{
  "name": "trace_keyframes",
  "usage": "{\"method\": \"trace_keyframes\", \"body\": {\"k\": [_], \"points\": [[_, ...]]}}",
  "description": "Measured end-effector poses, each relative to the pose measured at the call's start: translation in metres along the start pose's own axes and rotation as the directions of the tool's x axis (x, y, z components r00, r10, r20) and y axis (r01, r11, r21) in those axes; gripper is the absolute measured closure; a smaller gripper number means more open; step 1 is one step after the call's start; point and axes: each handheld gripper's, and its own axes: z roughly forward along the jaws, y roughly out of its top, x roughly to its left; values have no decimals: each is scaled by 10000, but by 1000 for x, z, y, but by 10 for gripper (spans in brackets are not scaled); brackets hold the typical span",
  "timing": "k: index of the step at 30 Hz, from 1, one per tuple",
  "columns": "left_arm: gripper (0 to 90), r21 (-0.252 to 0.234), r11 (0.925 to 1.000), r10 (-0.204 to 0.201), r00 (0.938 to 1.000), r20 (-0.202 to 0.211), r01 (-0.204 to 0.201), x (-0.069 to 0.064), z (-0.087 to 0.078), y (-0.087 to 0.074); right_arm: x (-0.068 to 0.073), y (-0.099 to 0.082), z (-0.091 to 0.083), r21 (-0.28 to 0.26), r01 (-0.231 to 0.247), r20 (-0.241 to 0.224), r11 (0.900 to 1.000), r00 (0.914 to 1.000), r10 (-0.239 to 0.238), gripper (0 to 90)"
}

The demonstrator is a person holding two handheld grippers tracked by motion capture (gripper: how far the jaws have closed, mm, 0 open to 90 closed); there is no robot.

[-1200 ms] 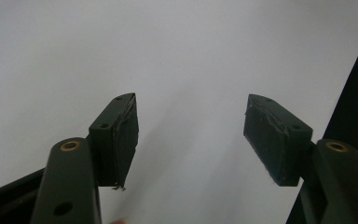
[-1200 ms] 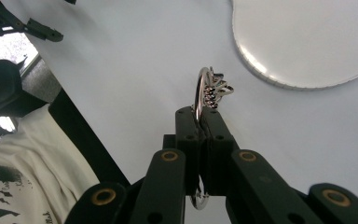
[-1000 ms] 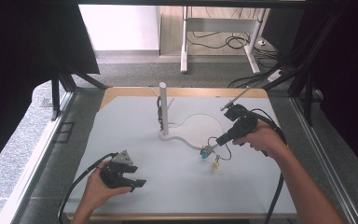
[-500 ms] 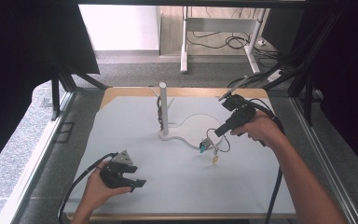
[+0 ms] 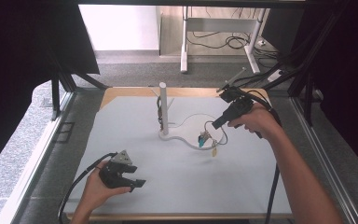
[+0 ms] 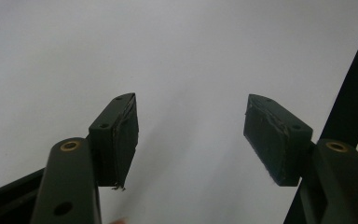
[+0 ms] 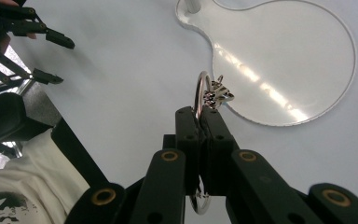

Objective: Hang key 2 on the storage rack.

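Pinching a key ring (image 7: 203,91), right gripper (image 7: 200,114) hangs above the table (image 5: 242,186).

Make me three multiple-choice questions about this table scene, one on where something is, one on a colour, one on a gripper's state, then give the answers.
1. Where does the white post stand?
A. on the clear base plate, toward the far side of the table
B. at the near left corner of the table
C. in the left gripper

2. What colour is the table top?
A. red
B. pale grey
C. green

3. How are the right gripper's jaws?
A. wide open over nothing
B. shut on a key ring
C. shut on the white post

Answers: 1 A, the high view shows the post rising from the plate's narrow end. 2 B, the surface is pale grey in every view. 3 B, the right gripper view shows the metal ring pinched between the closed jaws.
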Motion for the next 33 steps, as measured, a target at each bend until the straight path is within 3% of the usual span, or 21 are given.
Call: {"method": "trace_keyframes", "body": {"k": [18, 33], "points": [[359, -48, 10000, 24, 10000, 7, -24, 1, -2, -1, -6, 19, -1, -211, -335, -251, 9992, 9991, 330, 870], [359, -115, 9999, -36, 10000, 44, 36, 1, -3, -1, -11, 36, -5, -266, -509, -25, 9984, 9987, 508, 871]]}}
